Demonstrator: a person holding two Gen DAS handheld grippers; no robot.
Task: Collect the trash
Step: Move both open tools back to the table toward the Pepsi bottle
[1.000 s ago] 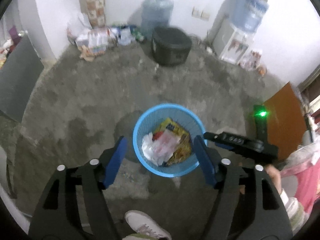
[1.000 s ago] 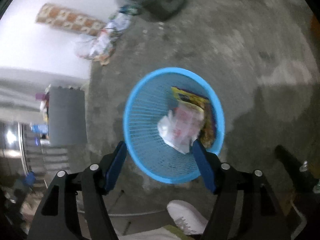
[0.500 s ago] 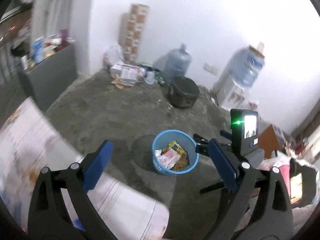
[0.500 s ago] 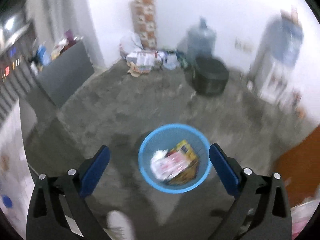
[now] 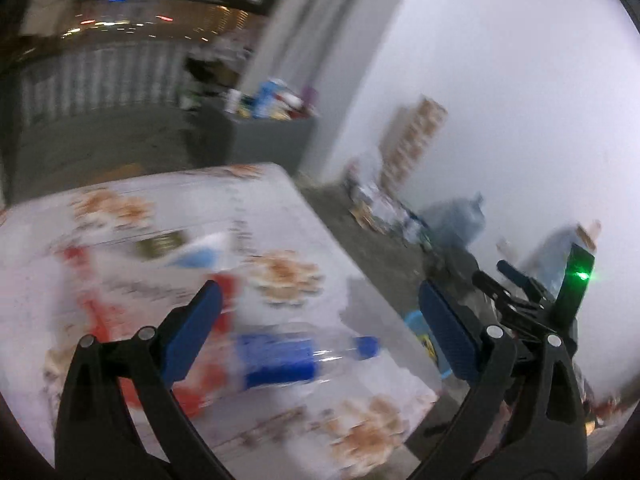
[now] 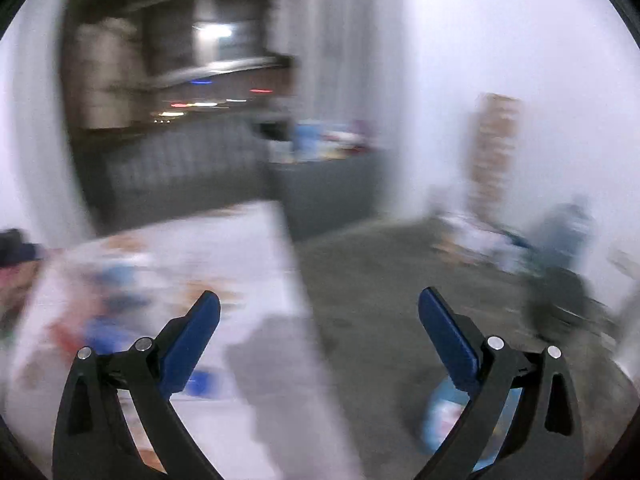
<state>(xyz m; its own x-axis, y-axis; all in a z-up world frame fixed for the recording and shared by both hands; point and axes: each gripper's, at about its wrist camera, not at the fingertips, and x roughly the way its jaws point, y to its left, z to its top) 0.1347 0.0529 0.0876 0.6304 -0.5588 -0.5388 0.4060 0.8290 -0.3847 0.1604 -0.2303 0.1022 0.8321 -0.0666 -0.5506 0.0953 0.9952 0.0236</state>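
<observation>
The left gripper (image 5: 316,320) is hanging over the table (image 5: 280,216), fingers wide apart, above a lying bottle (image 5: 304,354). The right gripper (image 6: 320,320) is holding nothing, fingers wide apart too.

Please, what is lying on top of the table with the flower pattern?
On the table lies a clear plastic bottle on its side, with blue label and blue cap. Behind it are red wrappers and a blue-white packet, blurred. Anything under them is hidden.
</observation>
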